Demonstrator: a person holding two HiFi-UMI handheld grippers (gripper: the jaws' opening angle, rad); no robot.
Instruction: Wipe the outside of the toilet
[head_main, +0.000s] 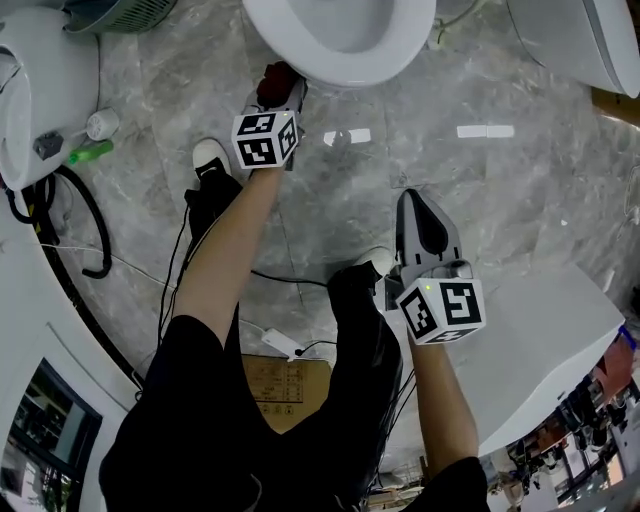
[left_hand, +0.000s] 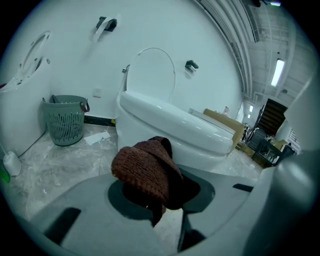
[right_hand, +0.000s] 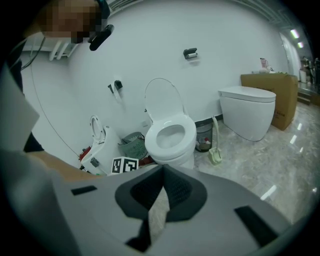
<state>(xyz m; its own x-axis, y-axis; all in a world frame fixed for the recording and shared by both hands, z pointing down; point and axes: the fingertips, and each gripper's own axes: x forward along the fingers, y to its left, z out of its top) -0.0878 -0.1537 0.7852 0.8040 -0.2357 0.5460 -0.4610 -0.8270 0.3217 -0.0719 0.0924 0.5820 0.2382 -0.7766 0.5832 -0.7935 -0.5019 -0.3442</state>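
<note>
The white toilet (head_main: 340, 45) is at the top middle of the head view, lid up. My left gripper (head_main: 282, 88) is shut on a brown knitted cloth (head_main: 277, 77) just below the bowl's front left rim. In the left gripper view the cloth (left_hand: 150, 170) bulges from the shut left gripper (left_hand: 159, 189), and the toilet's side (left_hand: 170, 125) is close ahead. My right gripper (head_main: 410, 202) hangs lower right over the floor, shut and empty. The right gripper (right_hand: 162, 175) points toward the toilet (right_hand: 171, 136) from farther back.
A grey basket (left_hand: 65, 119) stands left of the toilet. A second toilet (right_hand: 248, 117), a cardboard box (right_hand: 274, 97) and a toilet brush (right_hand: 215, 151) are to the right. Another white fixture (head_main: 30, 100) with black hoses (head_main: 85, 225) lies left. Cables cross the marble floor by my shoes (head_main: 211, 155).
</note>
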